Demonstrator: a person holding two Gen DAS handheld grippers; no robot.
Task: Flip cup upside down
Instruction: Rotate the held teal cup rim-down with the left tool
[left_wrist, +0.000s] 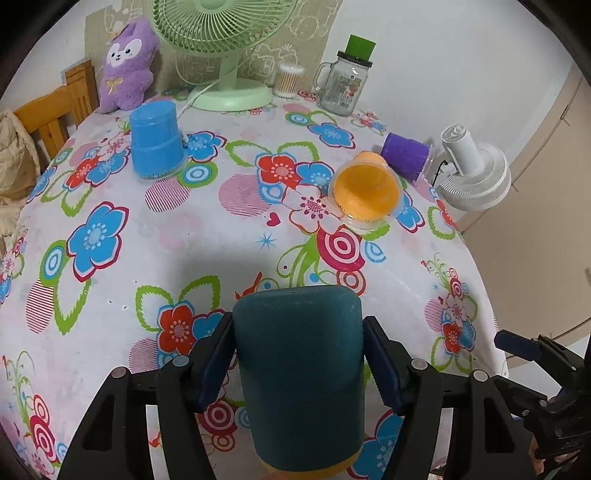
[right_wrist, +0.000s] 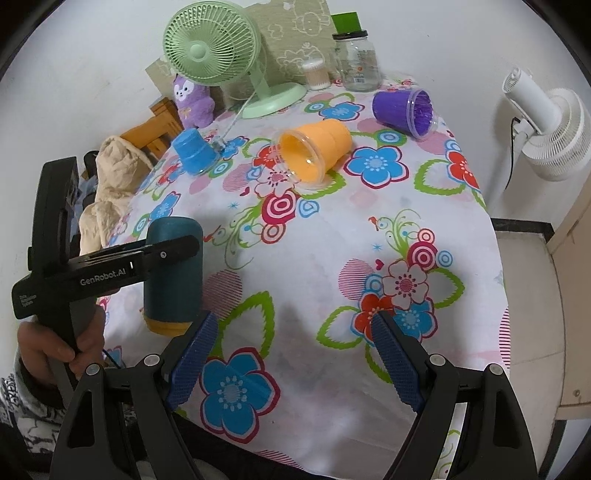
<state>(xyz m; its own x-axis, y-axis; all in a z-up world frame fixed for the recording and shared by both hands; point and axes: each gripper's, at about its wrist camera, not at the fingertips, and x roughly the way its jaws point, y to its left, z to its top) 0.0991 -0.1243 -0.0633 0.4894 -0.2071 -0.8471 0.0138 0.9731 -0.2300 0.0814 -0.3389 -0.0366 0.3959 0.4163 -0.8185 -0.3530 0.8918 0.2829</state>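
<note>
Teal cup (left_wrist: 299, 373) sat clamped between left gripper (left_wrist: 299, 363) fingers, closed end up, yellow rim down, held above table (left_wrist: 207, 236) near its front edge. Right gripper (right_wrist: 291, 332) hung spread, gripping nothing. Beyond: orange cup (left_wrist: 365, 192) and purple cup (left_wrist: 404, 155) on sides, blue cup (left_wrist: 157, 140) inverted.

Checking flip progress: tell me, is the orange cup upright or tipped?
Tipped. The orange cup lies on its side on the tablecloth, open mouth facing the cameras.

A home: floral tablecloth (right_wrist: 332, 236), plush toy (left_wrist: 125, 62), desk fan (left_wrist: 225, 33).
</note>
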